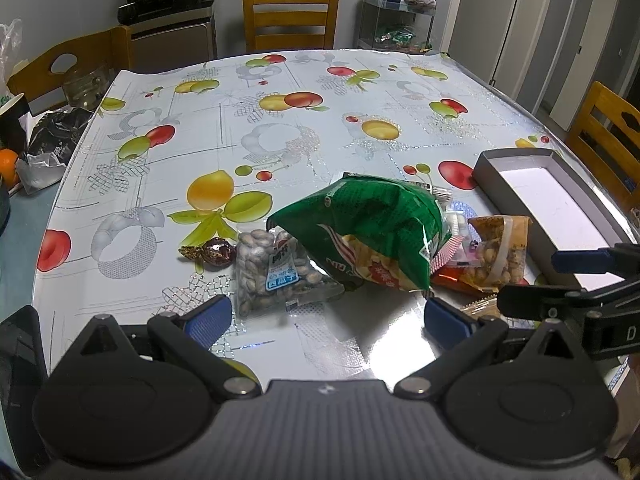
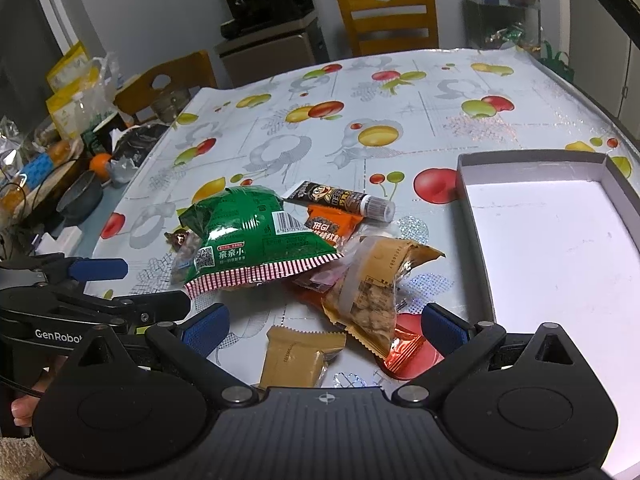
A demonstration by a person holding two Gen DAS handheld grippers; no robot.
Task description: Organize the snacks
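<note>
Both grippers, left gripper (image 1: 326, 322) and right gripper (image 2: 324, 326), hover released, gaping over the near snack pile; the green bag (image 2: 256, 236) tops it, the empty tray (image 2: 464, 184) right.

Left gripper (image 1: 326, 320): I see my jaws spread wide, empty, above the table's near edge.
Right gripper (image 1: 560, 280): enters from the right edge.
Green bag (image 1: 368, 228): tops the snack pile, near-centre of the table (image 1: 280, 140).
Clear nut packet (image 1: 272, 272): partly under it.
Wrapped candy (image 1: 214, 253): just left.
Grey box (image 1: 552, 200): by the right edge, white inside.
</note>
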